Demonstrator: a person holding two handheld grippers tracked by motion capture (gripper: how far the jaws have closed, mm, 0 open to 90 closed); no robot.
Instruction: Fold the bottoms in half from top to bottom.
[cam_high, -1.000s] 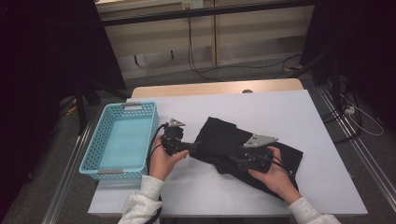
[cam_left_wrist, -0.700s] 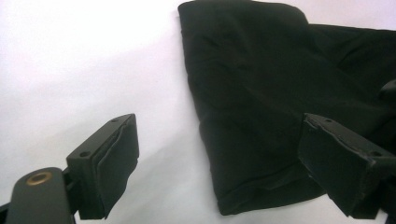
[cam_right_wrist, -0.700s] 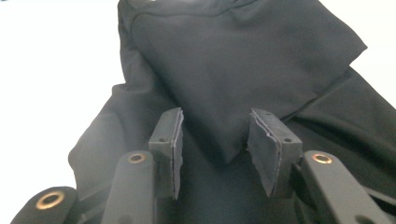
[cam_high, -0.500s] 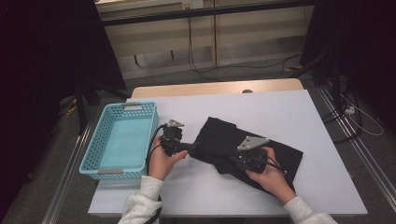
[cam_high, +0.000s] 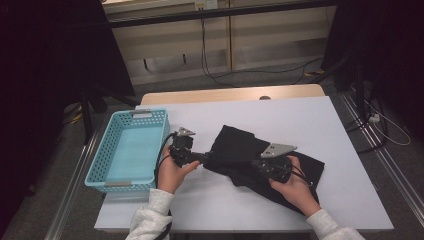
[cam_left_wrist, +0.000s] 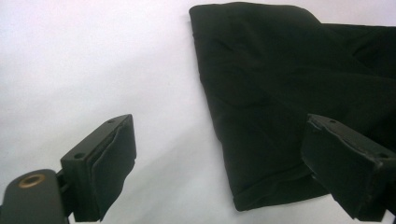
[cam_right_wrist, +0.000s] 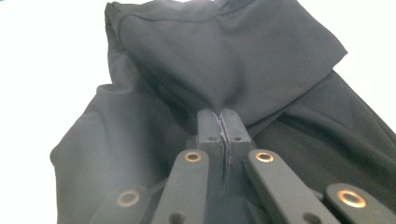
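Observation:
A black garment (cam_high: 240, 146) lies crumpled on the white table (cam_high: 300, 115). My right gripper (cam_high: 253, 163) lies over the garment's middle. Its jaws have just been closing and are shut on a raised fold of the black cloth (cam_right_wrist: 210, 56), which is pinched at the right gripper's tips (cam_right_wrist: 219, 116). My left gripper (cam_high: 206, 159) rests at the garment's left edge. In the left gripper view the left gripper (cam_left_wrist: 222, 140) stands wide open, with a corner of the garment (cam_left_wrist: 280, 93) lying flat between its pads and untouched by them.
A light blue plastic basket (cam_high: 127, 114) stands at the table's left edge, just left of my left hand. Bare white tabletop lies behind and to the right of the garment. Beyond the table are a floor with cables and dark curtains.
The right hand has shifted slightly on the cloth. The left hand and the basket are where they were.

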